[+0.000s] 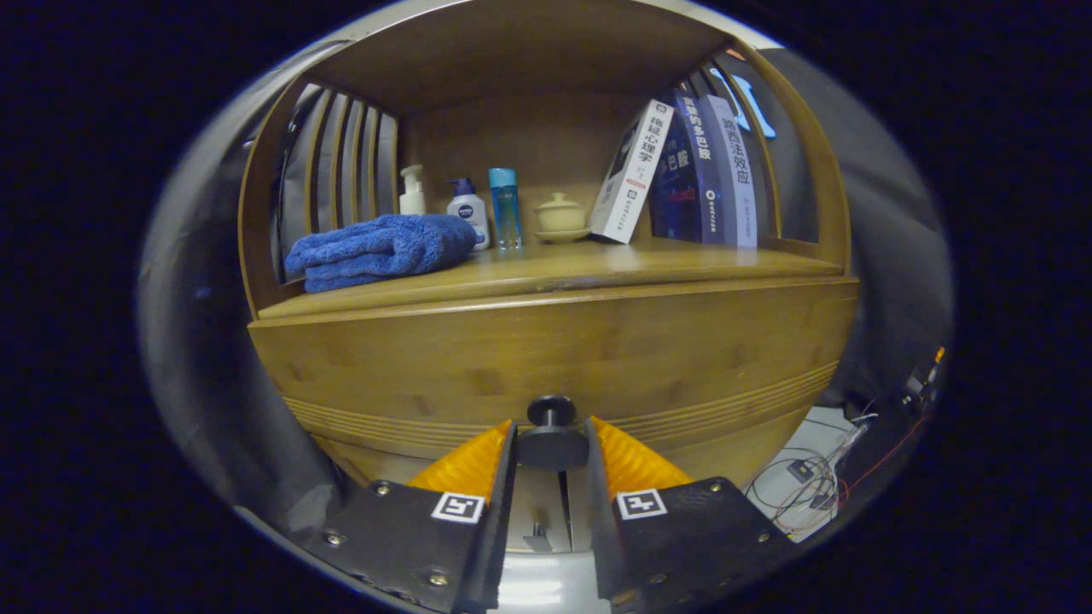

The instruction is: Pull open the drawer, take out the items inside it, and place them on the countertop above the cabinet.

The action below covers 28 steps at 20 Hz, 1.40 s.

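Observation:
A wooden cabinet has a wide drawer front [554, 358] just below its countertop [597, 264]. A dark round knob [551, 426] sticks out of the drawer front low in the middle. My gripper [551, 448] is shut on this knob, with one finger pressing on each side of its front disc. What lies inside the drawer is hidden behind the front. I cannot tell whether the drawer is pulled out at all.
On the countertop lie a folded blue towel [380, 249], a pump bottle [413, 192], a white and blue bottle [467, 211], a slim blue bottle [505, 207], a lidded cup on a saucer [560, 216] and leaning books [682, 175]. Cables [810, 486] trail on the floor to the right.

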### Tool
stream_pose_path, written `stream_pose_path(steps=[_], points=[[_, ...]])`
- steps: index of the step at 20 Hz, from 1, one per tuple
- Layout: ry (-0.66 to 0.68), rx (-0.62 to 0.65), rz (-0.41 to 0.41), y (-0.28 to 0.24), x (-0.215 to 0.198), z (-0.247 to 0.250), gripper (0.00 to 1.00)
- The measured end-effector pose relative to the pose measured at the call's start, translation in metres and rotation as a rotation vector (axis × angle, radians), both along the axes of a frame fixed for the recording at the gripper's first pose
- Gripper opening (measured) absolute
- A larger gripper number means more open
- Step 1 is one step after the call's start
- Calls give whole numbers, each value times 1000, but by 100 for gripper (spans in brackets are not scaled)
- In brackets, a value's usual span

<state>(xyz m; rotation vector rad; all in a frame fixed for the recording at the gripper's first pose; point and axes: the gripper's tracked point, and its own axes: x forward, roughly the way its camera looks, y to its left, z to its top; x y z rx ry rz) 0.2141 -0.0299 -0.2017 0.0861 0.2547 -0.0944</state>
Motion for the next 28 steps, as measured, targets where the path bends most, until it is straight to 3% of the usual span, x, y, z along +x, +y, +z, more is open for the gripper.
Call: stream_pose_path(steps=[2,27,28], points=[[28,-47,-7,-1,-1,-2,37],[65,-55,-33,7,-115,-12,37],[46,-33,64,25,-119,-9,37]])
